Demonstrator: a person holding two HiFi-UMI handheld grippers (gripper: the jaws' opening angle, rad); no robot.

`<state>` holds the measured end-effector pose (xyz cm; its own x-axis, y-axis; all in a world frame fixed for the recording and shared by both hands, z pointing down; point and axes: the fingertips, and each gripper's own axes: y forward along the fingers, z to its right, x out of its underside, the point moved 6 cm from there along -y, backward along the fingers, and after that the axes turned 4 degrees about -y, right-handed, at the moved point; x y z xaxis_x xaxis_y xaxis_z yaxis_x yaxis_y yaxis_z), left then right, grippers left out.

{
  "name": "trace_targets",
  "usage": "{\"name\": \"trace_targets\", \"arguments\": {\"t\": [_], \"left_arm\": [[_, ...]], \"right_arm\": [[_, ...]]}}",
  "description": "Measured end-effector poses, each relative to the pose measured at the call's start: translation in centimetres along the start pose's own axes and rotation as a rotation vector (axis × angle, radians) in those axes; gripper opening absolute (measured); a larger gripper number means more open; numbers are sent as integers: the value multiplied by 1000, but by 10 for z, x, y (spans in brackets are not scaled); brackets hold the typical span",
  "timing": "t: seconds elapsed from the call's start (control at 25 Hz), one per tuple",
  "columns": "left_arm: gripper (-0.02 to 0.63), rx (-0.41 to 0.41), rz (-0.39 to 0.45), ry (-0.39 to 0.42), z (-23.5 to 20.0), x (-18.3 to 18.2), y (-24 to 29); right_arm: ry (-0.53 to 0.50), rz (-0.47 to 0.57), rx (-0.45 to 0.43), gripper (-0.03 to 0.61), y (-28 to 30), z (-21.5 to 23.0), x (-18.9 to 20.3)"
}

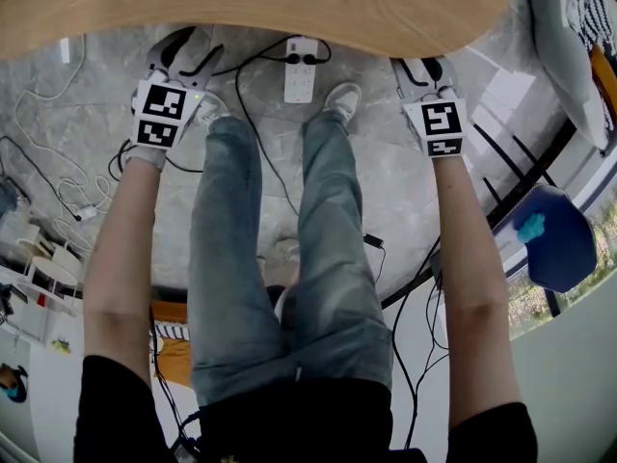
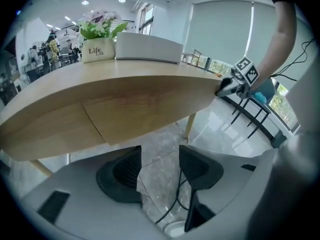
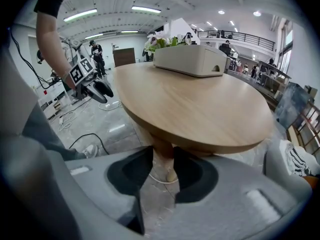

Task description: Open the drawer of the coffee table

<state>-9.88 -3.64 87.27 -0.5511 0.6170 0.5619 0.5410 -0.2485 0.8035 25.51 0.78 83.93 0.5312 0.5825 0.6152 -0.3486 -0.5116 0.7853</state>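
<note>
The oval wooden coffee table fills the top of the head view. In the left gripper view its side rim shows a drawer front, marked off by a thin seam. My left gripper is open below that rim, with only floor between its pads. In the head view the left gripper and the right gripper both sit at the table's near edge. My right gripper stands under the table's end with a narrow gap between its jaws. A table leg shows through that gap, and the pads touch nothing.
A white box and a potted plant stand on the tabletop. A white power strip and black cables lie on the grey floor near the person's feet. A blue chair stands to the right.
</note>
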Motion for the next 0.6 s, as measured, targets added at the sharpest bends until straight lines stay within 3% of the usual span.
{"name": "trace_targets", "arguments": {"t": [0.32, 0.6], "left_arm": [[236, -12, -1, -37, 6, 2, -3], [236, -1, -9, -25, 15, -1, -1]], "right_arm": [[-28, 26, 25, 114, -6, -1, 3], [-72, 60, -77, 83, -8, 7, 7]]}}
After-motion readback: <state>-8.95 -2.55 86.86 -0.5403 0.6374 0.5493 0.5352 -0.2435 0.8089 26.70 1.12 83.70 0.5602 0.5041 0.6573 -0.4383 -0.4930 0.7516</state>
